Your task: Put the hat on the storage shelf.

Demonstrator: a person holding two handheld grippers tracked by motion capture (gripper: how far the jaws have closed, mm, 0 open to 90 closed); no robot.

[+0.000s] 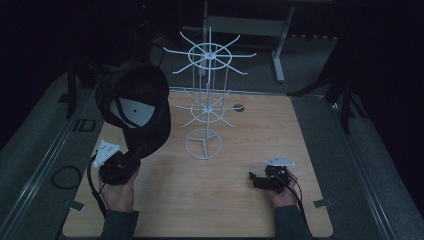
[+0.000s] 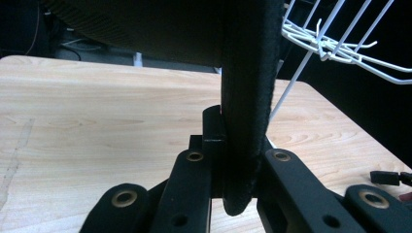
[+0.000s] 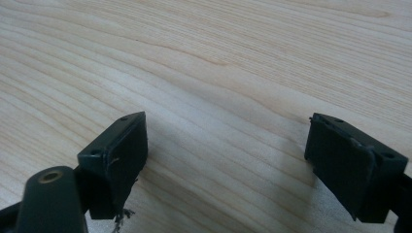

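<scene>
The left gripper [image 1: 131, 162] is holding a black cap [image 1: 134, 102] up in the air, above the left side of the wooden table [image 1: 225, 200]. Its jaws are closed tight on the edge of the cap, and in the left gripper view you can see the thick black edge [image 2: 245, 121] squeezed between them. The cap hangs just beside the white wire rack [image 1: 207, 95], which stands in the middle of the table, but the cap is not on any of the rack's arms yet. So it looks like the picking up is done, and the job of hanging the cap on the rack is still left to do. The right gripper [image 1: 256, 178] sits low over the table on the right side, well apart from the cap and the rack. Its jaws are wide open and hold nothing, with plain wood showing between them in the right gripper view.
</scene>
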